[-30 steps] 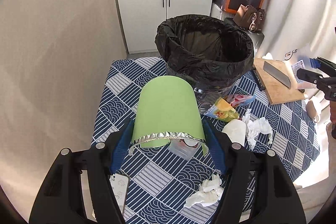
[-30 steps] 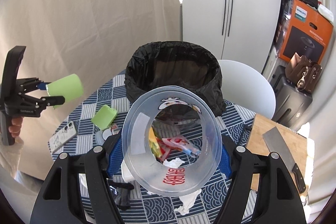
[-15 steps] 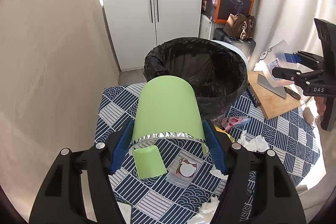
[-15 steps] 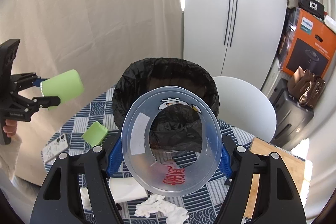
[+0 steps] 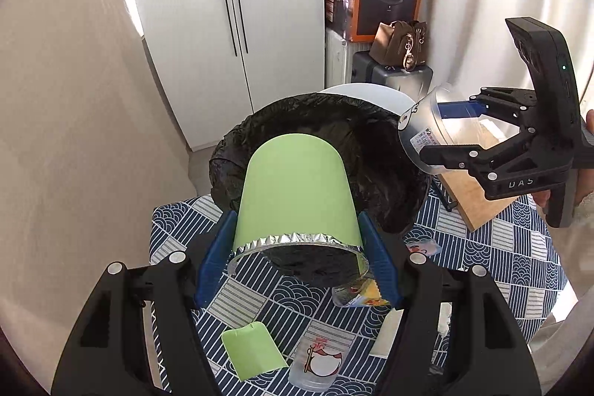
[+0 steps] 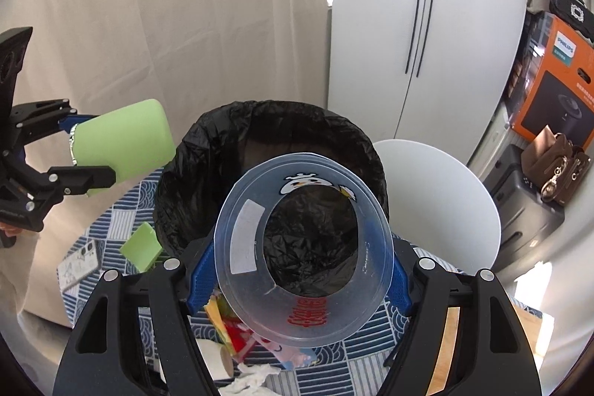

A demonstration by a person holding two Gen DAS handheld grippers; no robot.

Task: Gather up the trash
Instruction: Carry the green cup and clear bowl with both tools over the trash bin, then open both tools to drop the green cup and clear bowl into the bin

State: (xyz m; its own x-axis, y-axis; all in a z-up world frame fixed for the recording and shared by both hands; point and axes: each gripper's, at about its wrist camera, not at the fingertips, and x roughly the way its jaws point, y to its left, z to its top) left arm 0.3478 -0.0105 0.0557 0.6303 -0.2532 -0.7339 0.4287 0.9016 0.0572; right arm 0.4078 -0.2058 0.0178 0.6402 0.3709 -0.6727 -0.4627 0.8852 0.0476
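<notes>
While the left gripper clamps a green paper cup with a foil rim, the right gripper clamps a clear plastic cup with red print. Both cups look empty and hang over the near edge of the trash bin, which has a black bag inside. On the blue patterned table near the bin lie a green lid and a small clear cup.
</notes>
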